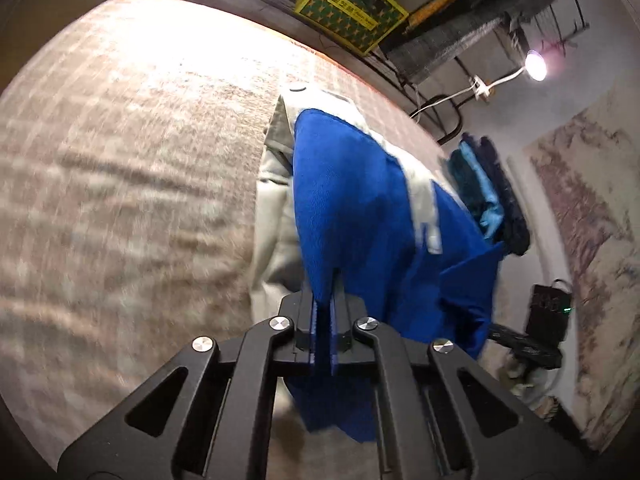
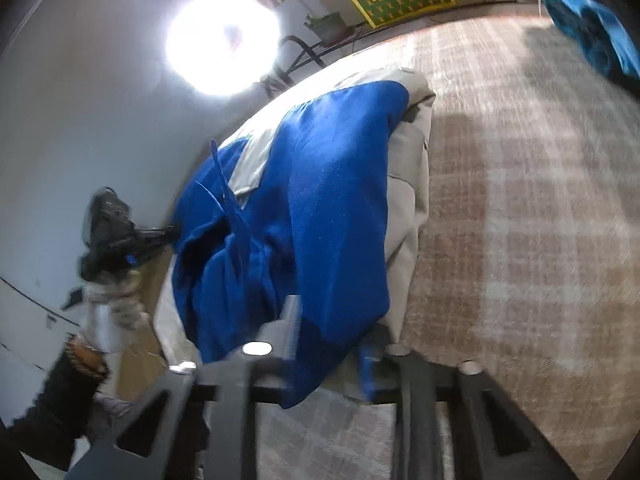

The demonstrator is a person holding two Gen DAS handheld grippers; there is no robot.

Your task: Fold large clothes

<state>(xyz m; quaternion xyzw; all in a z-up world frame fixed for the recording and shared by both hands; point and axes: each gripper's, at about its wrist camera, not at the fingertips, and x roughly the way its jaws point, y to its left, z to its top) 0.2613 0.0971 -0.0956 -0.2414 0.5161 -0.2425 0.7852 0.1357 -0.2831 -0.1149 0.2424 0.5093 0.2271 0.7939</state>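
Blue-and-grey garment [image 1: 352, 208] lies bunched near the edge of a bed with a checked cover [image 1: 120, 168], partly lifted by both tools. Left hand-held gripper [image 1: 323, 300]: jaws together, clamped on a blue fold. Right hand-held gripper [image 2: 326, 332]: blurred, jaws nearly together with blue cloth between them; judged to be clamped on it. A second pile of blue clothes [image 1: 488, 192] sits further along the same edge. Step in hand, as judged: carrying the held edge over to make a fold. To do it well, keep both grips level and taut, lay the edge squarely on the grey part, and release only once the cloth rests flat.
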